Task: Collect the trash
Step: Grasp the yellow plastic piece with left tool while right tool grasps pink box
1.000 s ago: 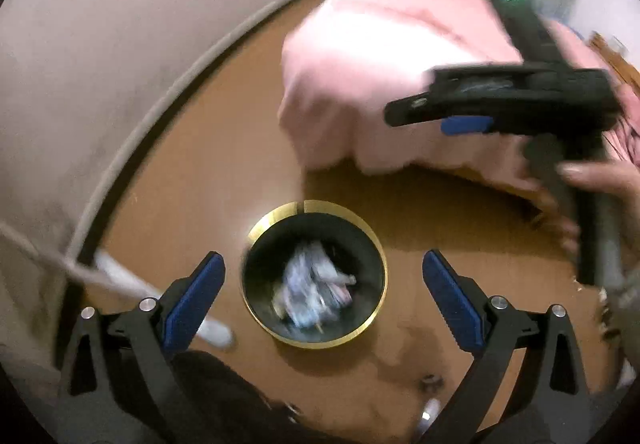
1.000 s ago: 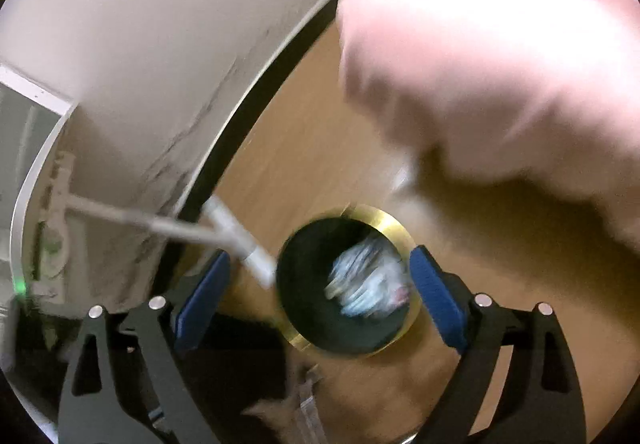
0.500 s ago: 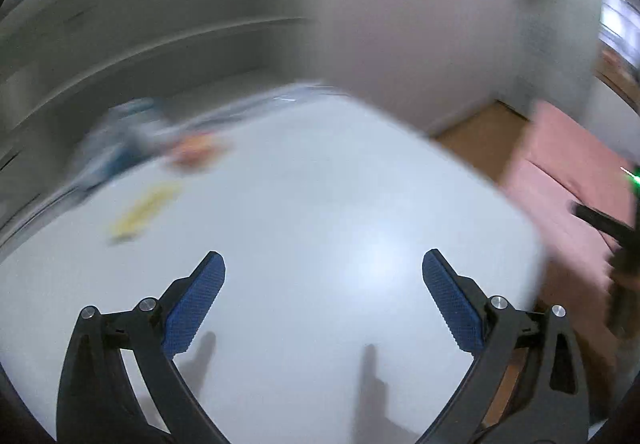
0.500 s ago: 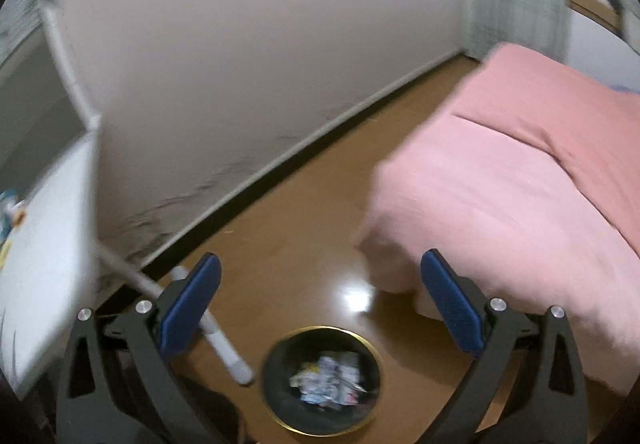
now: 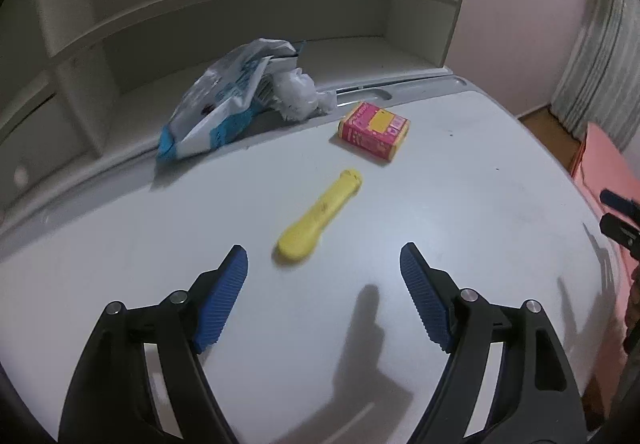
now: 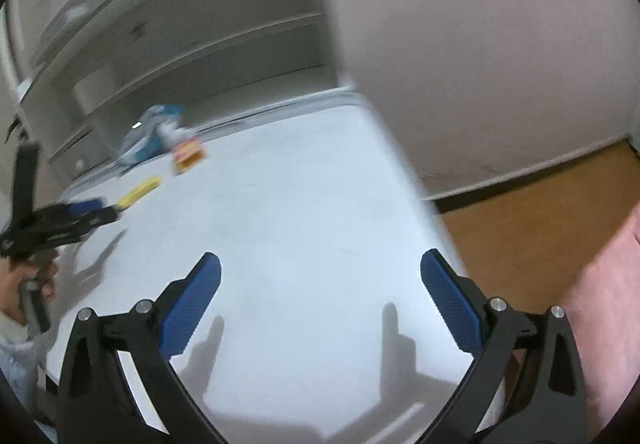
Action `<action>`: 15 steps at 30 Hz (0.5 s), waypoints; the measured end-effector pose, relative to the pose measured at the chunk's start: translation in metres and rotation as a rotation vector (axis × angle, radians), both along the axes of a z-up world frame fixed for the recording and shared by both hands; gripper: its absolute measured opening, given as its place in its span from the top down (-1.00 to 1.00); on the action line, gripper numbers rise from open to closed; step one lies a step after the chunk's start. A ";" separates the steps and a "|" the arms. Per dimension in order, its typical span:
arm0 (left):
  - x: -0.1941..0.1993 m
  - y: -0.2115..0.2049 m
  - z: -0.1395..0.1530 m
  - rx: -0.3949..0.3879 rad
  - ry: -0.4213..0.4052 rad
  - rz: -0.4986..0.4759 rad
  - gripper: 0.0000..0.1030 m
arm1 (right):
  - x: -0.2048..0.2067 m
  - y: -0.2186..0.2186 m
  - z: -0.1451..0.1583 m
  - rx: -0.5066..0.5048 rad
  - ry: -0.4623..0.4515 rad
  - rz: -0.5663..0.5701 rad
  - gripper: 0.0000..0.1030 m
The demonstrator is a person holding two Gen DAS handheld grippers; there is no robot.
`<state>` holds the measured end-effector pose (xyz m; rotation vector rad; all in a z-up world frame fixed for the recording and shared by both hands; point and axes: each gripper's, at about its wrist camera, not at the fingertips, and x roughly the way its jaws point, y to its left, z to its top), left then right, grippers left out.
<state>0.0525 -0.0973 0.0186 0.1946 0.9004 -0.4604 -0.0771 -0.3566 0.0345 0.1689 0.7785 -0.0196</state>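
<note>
The step in hand looks like the reach for the next piece of trash on the white worktop (image 5: 460, 184). The left gripper (image 5: 324, 284) points down at it with its jaws closing from a wide spread, nothing between them yet; the yellow wrapper (image 5: 320, 216) lies just ahead of the jaw tips, a little toward the left pad and apart from both. Farther ahead sit the small red and yellow box (image 5: 374, 132), then the crumpled blue and white bag (image 5: 224, 100) with a wad of white tissue (image 5: 300, 92) against it at the back edge, below the shelves (image 5: 240, 16). The right gripper (image 6: 320, 292) hangs over bare worktop near the corner, jaws spread and empty, the trash well ahead and off to its left. The next move, as I judge it, calls for the left jaws to advance until the wrapper sits between the pads, low enough to catch something so flat, then close. A second ago both cameras looked down at the gold-rimmed bin on the floor beside the pink bed; now both face the worktop, and the left jaws stand narrower than they did.
</note>
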 end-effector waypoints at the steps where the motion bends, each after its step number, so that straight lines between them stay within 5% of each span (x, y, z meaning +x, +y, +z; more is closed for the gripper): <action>1: 0.005 -0.002 -0.001 0.013 -0.005 -0.007 -0.49 | 0.013 0.011 0.001 -0.031 0.005 0.030 -0.88; 7: 0.028 -0.017 -0.013 0.104 -0.018 -0.048 -0.44 | 0.063 0.048 0.000 -0.117 0.037 0.132 -0.88; 9: 0.031 -0.019 -0.014 0.075 -0.022 -0.084 -0.26 | 0.083 0.057 -0.001 -0.120 0.050 0.151 -0.88; 11: 0.033 -0.019 -0.013 0.069 -0.034 -0.091 0.28 | 0.110 0.071 -0.003 -0.130 0.063 0.169 -0.88; 12: 0.034 -0.018 -0.013 0.064 -0.042 -0.094 0.76 | 0.124 0.079 -0.005 -0.135 0.071 0.184 -0.88; 15: 0.039 -0.008 -0.012 0.003 -0.027 -0.065 0.77 | 0.162 0.105 -0.016 -0.139 0.107 0.247 -0.88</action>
